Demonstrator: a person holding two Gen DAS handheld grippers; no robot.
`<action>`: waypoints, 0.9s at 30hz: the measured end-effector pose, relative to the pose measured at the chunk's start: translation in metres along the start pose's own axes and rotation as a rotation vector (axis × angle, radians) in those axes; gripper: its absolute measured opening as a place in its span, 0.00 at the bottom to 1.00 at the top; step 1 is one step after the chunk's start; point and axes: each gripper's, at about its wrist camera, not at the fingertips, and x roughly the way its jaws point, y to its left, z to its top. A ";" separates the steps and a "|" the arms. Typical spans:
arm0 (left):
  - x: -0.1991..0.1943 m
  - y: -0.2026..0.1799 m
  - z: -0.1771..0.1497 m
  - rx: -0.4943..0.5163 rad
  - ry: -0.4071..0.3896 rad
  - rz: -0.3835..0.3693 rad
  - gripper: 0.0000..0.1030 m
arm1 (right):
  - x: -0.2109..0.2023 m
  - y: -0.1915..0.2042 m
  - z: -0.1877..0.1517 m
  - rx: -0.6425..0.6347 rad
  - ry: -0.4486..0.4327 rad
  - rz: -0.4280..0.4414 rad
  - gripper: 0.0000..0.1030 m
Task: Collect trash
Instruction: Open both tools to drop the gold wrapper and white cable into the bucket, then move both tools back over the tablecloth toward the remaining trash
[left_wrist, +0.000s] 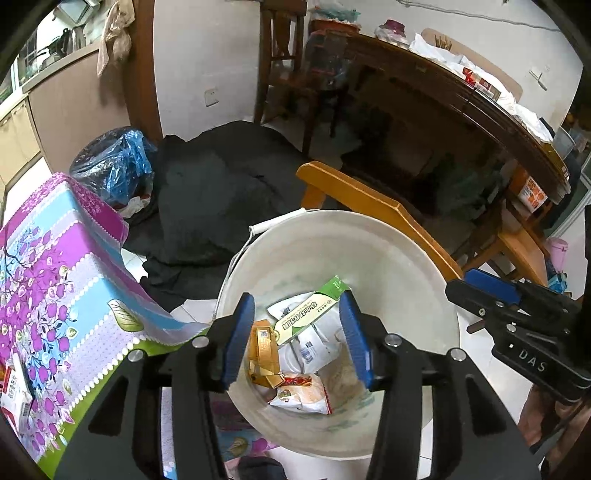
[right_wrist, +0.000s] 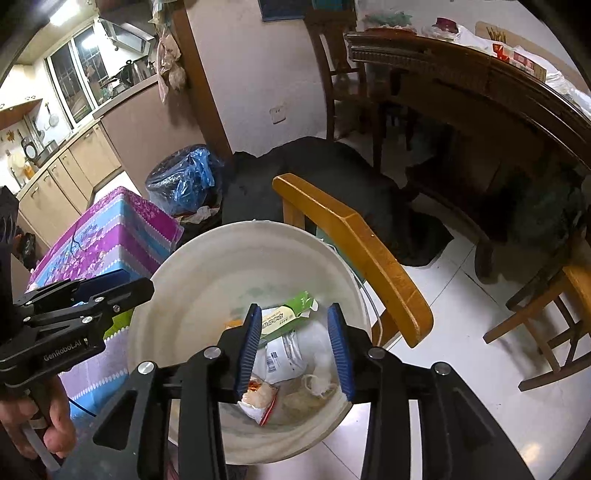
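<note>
Two grippers, both hanging over one white bucket (left_wrist: 388, 236) and both empty: my left gripper (left_wrist: 297, 341) sits partly open, my right gripper (right_wrist: 294, 349) a bit narrower, nothing between the pads. Trash lies straight below the fingers at the bucket bottom. I count one green carton (left_wrist: 314, 308) lying diagonally, one white pouch (right_wrist: 284, 356), one yellow wrapper (left_wrist: 263, 352) and one snack bag (left_wrist: 301, 395). Neither hand looks nearer.

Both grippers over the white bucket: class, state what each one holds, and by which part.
Nothing: left gripper and right gripper stand open above the bucket.
</note>
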 end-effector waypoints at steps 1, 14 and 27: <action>-0.001 -0.001 -0.001 0.004 -0.003 0.002 0.45 | -0.001 0.001 -0.001 -0.002 -0.002 0.001 0.37; -0.045 0.015 -0.030 0.033 -0.072 0.037 0.45 | -0.077 0.045 -0.021 -0.066 -0.228 0.022 0.60; -0.179 0.119 -0.106 -0.072 -0.301 0.187 0.58 | -0.168 0.181 -0.091 -0.219 -0.591 0.251 0.89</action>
